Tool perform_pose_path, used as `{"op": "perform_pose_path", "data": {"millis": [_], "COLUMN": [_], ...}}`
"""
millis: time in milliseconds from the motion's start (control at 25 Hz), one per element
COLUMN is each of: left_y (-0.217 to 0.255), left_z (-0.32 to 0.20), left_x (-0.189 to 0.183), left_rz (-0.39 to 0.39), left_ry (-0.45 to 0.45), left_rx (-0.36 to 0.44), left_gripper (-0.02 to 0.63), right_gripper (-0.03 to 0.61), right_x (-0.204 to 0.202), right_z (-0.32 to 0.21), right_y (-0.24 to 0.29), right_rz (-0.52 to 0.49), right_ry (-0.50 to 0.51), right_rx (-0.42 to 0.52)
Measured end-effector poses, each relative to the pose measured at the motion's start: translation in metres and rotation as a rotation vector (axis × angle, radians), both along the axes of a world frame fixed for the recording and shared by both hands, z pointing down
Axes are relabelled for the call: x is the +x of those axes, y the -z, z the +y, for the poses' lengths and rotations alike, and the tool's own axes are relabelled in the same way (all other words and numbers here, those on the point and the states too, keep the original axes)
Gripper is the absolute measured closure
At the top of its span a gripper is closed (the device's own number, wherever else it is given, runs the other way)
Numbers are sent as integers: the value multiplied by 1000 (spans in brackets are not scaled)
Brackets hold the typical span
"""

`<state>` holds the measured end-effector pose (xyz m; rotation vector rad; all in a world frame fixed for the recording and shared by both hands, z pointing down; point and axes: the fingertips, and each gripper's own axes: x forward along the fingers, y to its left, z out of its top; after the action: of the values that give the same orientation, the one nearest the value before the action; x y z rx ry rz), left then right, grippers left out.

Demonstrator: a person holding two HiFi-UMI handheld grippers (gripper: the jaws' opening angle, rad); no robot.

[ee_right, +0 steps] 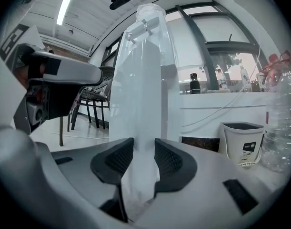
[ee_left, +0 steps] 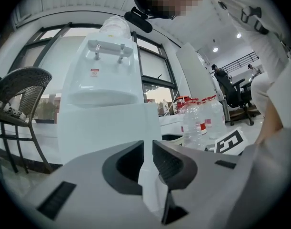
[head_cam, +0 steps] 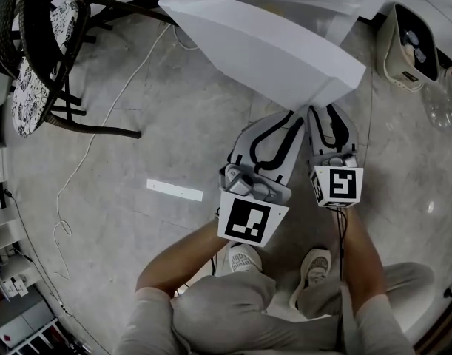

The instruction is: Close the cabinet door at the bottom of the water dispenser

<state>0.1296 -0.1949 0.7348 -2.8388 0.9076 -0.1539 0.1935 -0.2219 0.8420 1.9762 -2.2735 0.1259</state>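
wicker chair [head_cam: 41, 65] upper left; white bin [head_cam: 393, 46] beside plastic bottles [head_cam: 446, 102]; cable [head_cam: 80, 167] across floor.

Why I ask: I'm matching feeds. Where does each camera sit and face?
Head view: on the person's head, facing steeply down at the cabinet door, left hand-held gripper, right hand-held gripper, forearms, shoes.
Left gripper view: rides that gripper, faces the water dispenser; door edge between jaws.
Right gripper view: likewise, looking along the door's edge; left hand-held gripper at left.
Both gripper views share the dispenser's taps.
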Motion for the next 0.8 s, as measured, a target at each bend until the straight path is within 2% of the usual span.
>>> {"op": "perform_pose_path", "data": {"millis": [800], "left_y": [-6], "left_z": [-11], "left_x": [-14], "left_rz": [23], "left_ry": [46], "left_rx": [-20], "left_gripper": [560], "right_gripper": [450], "right_x": [43], "right_z": [-51], "right_y": [1], "right_rz": [-56], "right_ry": [-80], "right_rx": [22]}}
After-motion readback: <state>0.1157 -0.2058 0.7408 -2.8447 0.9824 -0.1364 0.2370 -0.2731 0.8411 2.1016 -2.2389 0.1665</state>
